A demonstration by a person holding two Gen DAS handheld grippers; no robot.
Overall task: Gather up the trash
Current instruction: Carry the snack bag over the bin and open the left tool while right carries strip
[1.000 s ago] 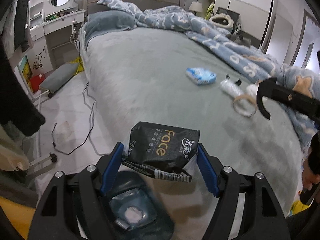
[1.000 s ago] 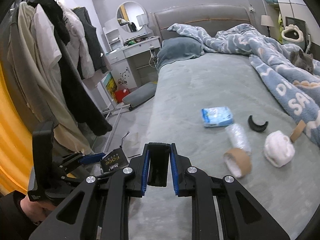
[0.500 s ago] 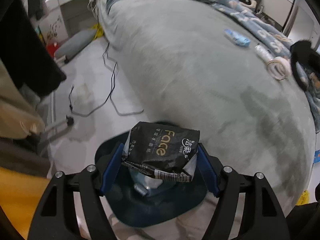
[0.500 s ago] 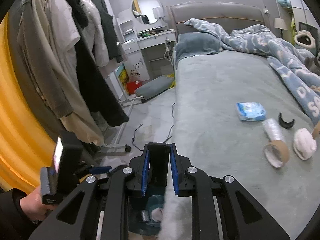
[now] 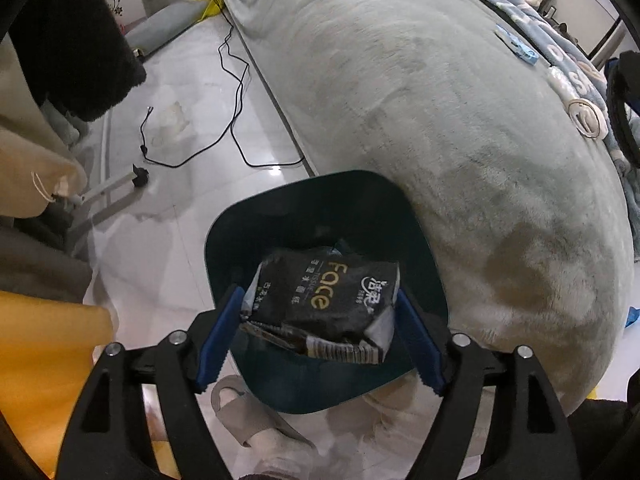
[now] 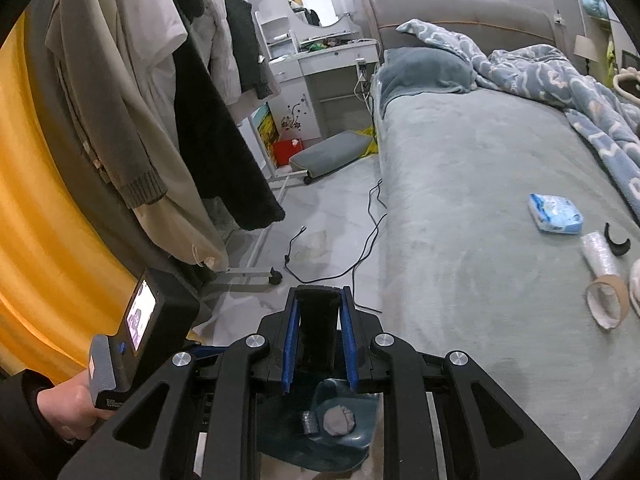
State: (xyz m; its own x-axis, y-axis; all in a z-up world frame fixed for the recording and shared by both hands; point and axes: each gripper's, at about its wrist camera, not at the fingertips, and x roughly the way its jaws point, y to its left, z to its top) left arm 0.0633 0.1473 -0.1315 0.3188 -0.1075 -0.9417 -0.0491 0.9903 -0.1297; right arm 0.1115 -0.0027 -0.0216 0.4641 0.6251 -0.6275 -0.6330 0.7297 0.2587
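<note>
One black tissue pack (image 5: 324,308) sits between the blue pads of the left gripper (image 5: 320,332), directly over the mouth of the dark bin (image 5: 224,240) on the floor beside the bed (image 5: 460,128). The jaws are opening with the pack between them; it looks barely held, if at all. To finish the drop well, let them spread evenly and hold the gripper where it is, so the pack falls straight into the bin instead of catching on the near rim. In this left wrist view the gripper points steeply down at the floor.

From the right wrist view, the right gripper (image 6: 318,340) is closed with nothing between its pads, angled down over the bin (image 6: 360,440), where two small bits of rubbish already lie. The person's left hand (image 6: 68,408) shows low on the left. More pieces wait on the bed's right side: a blue pack (image 6: 556,213), a clear roll (image 6: 600,258) and a tape ring (image 6: 608,300).
</note>
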